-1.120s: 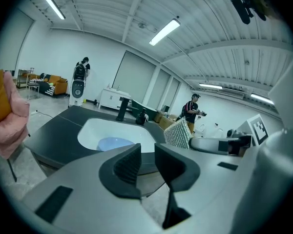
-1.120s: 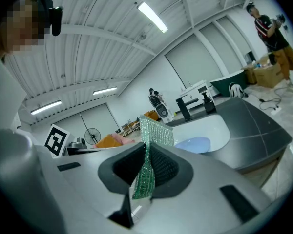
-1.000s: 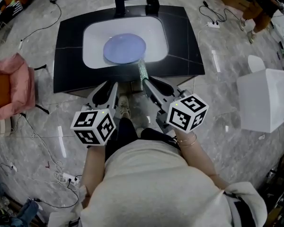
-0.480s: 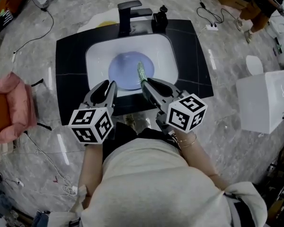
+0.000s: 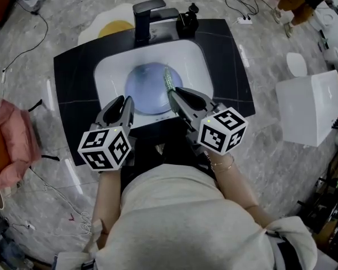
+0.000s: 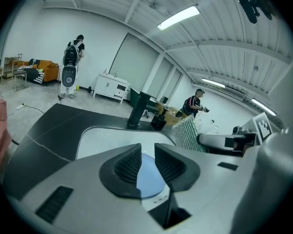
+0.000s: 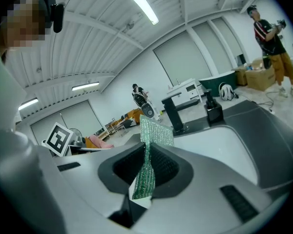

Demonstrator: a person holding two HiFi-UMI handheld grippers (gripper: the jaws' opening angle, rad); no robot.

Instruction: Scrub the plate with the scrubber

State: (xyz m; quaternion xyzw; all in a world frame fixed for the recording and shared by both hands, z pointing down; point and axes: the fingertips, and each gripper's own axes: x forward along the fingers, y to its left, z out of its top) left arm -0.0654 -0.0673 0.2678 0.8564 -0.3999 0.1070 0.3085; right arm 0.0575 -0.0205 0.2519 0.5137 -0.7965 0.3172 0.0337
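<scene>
The right gripper (image 5: 176, 94) pinches a green scrubber (image 5: 168, 82) in its fingers over the blue plate (image 5: 146, 88) in the white sink (image 5: 108, 67). The left gripper (image 5: 122, 102) has its fingers spread, holding nothing.

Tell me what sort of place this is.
Probably a big workshop or test hall, not a home kitchen. A lone black counter with a sink stands in the middle of an open stone-look floor, cables trail across it, and long strip lights run overhead.
</scene>
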